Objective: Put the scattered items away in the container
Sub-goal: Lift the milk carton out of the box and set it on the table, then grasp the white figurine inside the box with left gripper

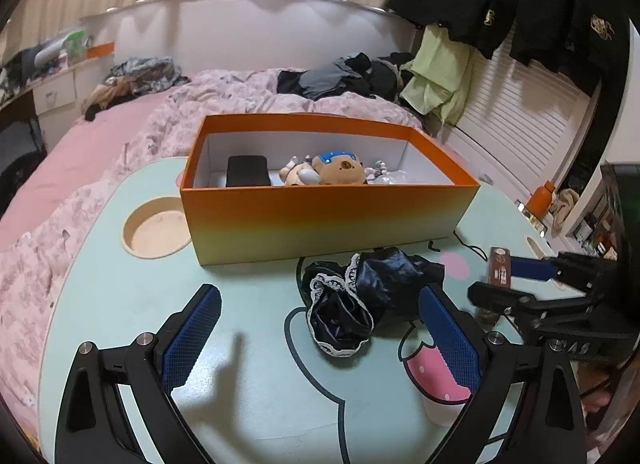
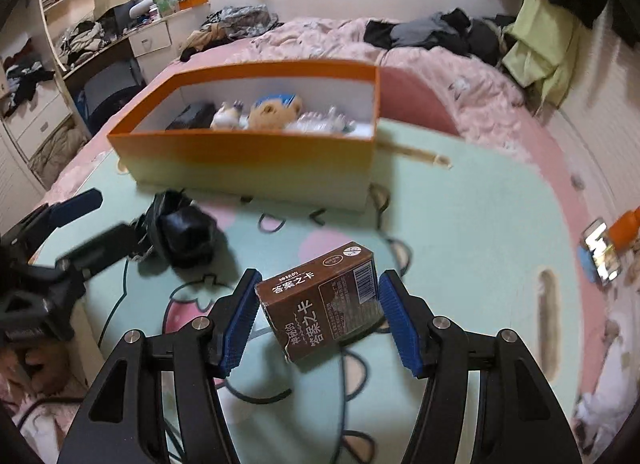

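The step in hand was the pick-up of the brown carton [image 2: 320,306] by the right gripper [image 2: 316,316]. The carton sat tilted between the two blue pads [image 2: 240,322]; the left pad appeared to touch it, while contact at the right pad could not be confirmed, so the grasp was judged to be closing or just made. It lay near the right edge of the surface [image 2: 460,224], well short of the box [image 2: 248,160]. The box stood toward the far edge and already held a plush bear [image 2: 272,110], a dark block and smaller items. The left gripper [image 1: 320,338] was released, jaws wide, poised beside the black lace cloth [image 1: 360,296] at the middle of the surface. The next move was judged to call for a firm clamp, a lift clear of the box's near wall, and release inside.
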`<state>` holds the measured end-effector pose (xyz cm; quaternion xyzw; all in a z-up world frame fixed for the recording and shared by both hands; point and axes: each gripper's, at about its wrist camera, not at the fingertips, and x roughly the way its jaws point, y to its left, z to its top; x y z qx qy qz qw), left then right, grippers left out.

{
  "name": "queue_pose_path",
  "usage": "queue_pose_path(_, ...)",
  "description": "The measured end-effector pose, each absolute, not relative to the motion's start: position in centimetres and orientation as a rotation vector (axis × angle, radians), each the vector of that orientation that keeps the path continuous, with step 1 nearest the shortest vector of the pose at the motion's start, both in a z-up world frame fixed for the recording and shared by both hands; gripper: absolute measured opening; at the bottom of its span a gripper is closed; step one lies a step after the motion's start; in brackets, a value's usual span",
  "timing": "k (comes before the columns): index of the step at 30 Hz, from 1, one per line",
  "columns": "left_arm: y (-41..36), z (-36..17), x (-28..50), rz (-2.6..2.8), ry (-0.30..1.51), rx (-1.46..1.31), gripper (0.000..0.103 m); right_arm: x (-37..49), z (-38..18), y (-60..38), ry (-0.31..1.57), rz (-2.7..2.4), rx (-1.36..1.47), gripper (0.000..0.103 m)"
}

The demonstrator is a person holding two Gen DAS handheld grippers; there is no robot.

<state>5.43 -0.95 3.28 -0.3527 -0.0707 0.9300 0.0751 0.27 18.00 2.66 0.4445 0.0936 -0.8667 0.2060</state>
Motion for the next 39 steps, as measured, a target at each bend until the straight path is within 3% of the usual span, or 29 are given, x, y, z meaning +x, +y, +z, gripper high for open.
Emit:
queue_pose_path(4, -1.1, 3.2, 5.3, 2.778, -0.236, -1.068, 0.099, 0.7, 2.2, 18.0, 0.221, -2.448, 1.184, 0.063)
queue_pose_path(7, -1.6, 3.3, 5.2, 2.769, -0.268, -1.068, 0.099, 1.1, 2.0, 18.3, 0.119, -2.452, 1.141, 0.074)
queue_pose_path(13, -2.8, 4.5, 4.9, 2.774, -0.306, -1.045, 0.099, 3.6, 3.4, 20.5, -0.109, -2.503, 0.938, 0.081)
queue_pose_path(22, -4.2, 8.5, 3.3, 2.856, -0.255, -0.973, 0.099, 4.0, 3.9, 22.9, -0.355, -2.493, 0.845, 0.082)
queue_pose_path(26, -3.8, 10.0, -0.6, 2.717, -0.22, -1.123, 0.098, 4.2, 3.9, 23.2, -0.357, -2.493, 0.819, 0.082)
queue_pose_path(31, -3.5, 8.8, -7.0, 2.501, -0.353, -1.407, 0.072, 4.0, 3.3, 23.0, -0.339, -2.484, 0.851, 0.082)
queue_pose_path(33, -3.0, 7.6, -9.1, 2.467, -0.359, -1.506, 0.044, 4.0, 3.3, 23.1, -0.347, -2.482, 0.849, 0.082)
queue_pose_path(34, -2.7, 7.1, -9.7, 2.464, -0.345, -1.529, 0.04, 4.0, 3.3, 23.2, -0.352, -2.48, 0.848, 0.082)
queue_pose_path(39, -1.6, 5.2, -11.8, 2.464, -0.315, -1.623, 0.038, 4.0, 3.2, 23.5, -0.374, -2.478, 0.848, 0.081)
